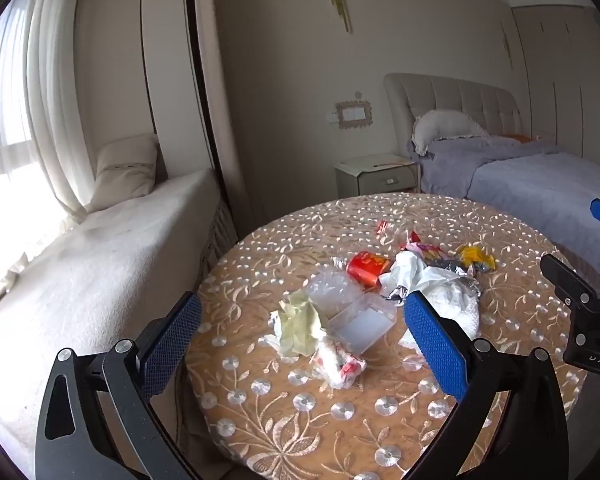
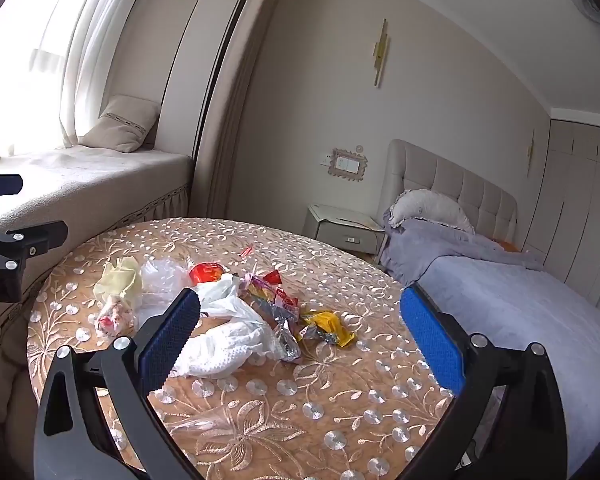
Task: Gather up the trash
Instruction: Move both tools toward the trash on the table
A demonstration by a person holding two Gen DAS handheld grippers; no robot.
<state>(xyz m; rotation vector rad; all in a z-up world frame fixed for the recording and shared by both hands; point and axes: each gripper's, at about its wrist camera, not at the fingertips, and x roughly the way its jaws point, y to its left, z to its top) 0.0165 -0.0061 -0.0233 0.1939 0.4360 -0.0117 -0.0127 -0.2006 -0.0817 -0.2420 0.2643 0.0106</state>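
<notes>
Behind the left gripper (image 1: 304, 344) pad, white foam wrap (image 1: 458, 306) half-hidden.

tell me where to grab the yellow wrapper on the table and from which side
Pinch the yellow wrapper across its crumpled middle, coming straight down from above with the right hand-held gripper. It lies flat, apart from the pile's right edge, so no side offers purchase.

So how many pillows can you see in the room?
2. One beige pillow leans in the corner of the window seat by the curtain. One white frilly pillow lies at the head of the bed, against the headboard. More might hide under the bedcover.
</notes>
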